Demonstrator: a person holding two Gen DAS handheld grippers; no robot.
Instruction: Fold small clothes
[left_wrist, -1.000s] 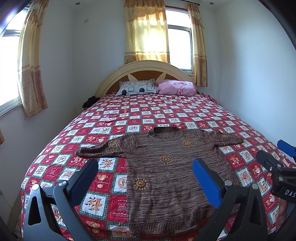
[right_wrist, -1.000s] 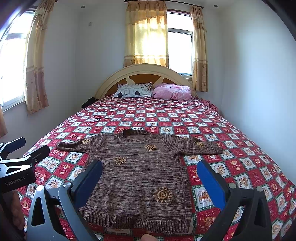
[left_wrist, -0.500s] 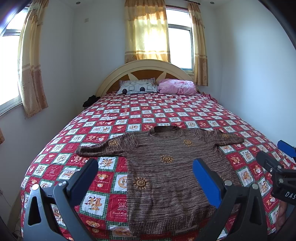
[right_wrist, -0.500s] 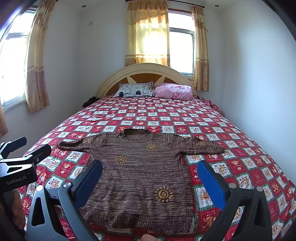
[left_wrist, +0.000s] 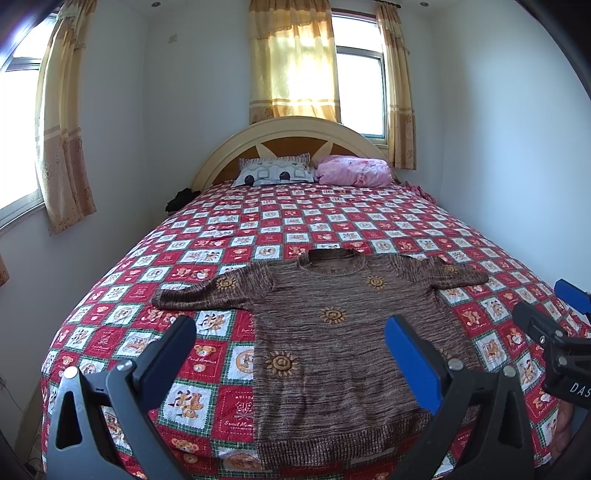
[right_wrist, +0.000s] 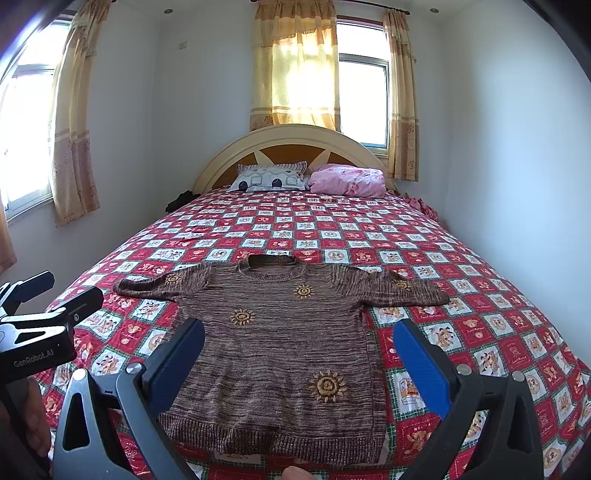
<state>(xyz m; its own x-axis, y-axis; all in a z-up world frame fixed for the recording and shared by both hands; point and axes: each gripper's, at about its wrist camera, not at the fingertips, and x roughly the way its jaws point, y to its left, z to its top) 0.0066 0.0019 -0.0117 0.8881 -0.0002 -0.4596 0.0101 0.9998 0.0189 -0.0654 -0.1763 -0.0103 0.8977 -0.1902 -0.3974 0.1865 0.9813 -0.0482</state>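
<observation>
A small brown knit sweater (left_wrist: 343, 343) with orange sun motifs lies flat and face up on the bed, sleeves spread to both sides, hem toward me; it also shows in the right wrist view (right_wrist: 284, 350). My left gripper (left_wrist: 291, 350) is open and empty, held above the sweater's lower left part. My right gripper (right_wrist: 299, 354) is open and empty, above the sweater's lower middle. The right gripper shows at the right edge of the left wrist view (left_wrist: 554, 332), and the left gripper at the left edge of the right wrist view (right_wrist: 40, 317).
The bed has a red and white checked cover (left_wrist: 229, 266) and a curved headboard (left_wrist: 291, 136). A patterned pillow (left_wrist: 275, 171) and a pink bundle (left_wrist: 352, 173) lie at its head. A dark item (left_wrist: 181, 197) sits at the far left edge. Walls stand close on both sides.
Both grippers have stayed nearly still, with only a slight shift of view. The sweater has not moved.
</observation>
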